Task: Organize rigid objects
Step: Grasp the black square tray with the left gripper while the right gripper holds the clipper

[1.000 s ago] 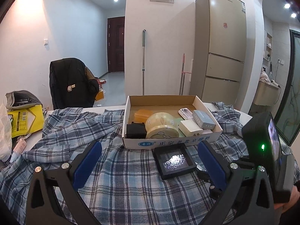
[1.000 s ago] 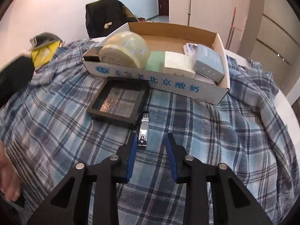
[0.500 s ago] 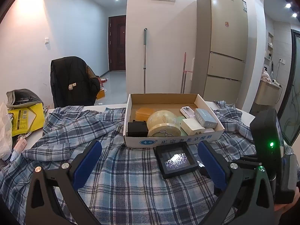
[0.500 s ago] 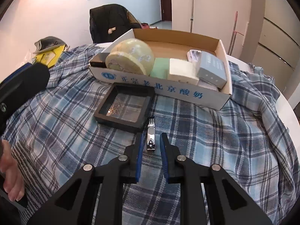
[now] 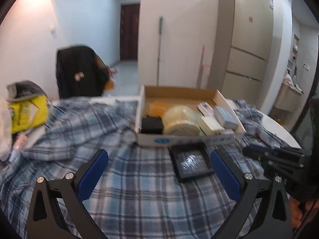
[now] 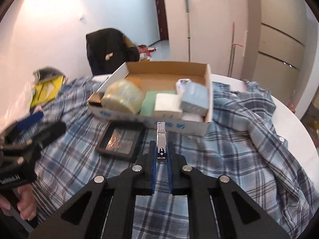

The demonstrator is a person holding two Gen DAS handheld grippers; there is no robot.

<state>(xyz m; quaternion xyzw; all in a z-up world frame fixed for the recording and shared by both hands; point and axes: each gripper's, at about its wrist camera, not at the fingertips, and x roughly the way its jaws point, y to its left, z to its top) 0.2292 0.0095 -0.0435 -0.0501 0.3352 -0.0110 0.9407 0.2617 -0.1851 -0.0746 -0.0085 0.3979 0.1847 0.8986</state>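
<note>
Your right claw (image 6: 161, 157) is pinching the nail clipper (image 6: 161, 141) between its blue pads; the jaws have just been closing on it, and you are holding it lifted off the plaid cloth (image 6: 229, 159), its tip pointing toward the cardboard box (image 6: 208, 99). Your left claw (image 5: 159, 171) is hovering spread wide above the cloth with nothing between its fingers.

The box is sitting on the cloth-covered desk (image 6: 295, 123). Inside it, along the front wall, you are looking at a small black box (image 5: 151, 125) at the left corner, a roll of clear tape (image 6: 122, 96), a pale green block (image 6: 149, 102), a white block (image 6: 167, 104) and a grey-blue box (image 6: 194, 98). An orange piece (image 5: 157, 107) is lying behind the tape.

A black framed tray (image 6: 120, 138) is lying flat on the cloth just in front of the box, outside it.
</note>
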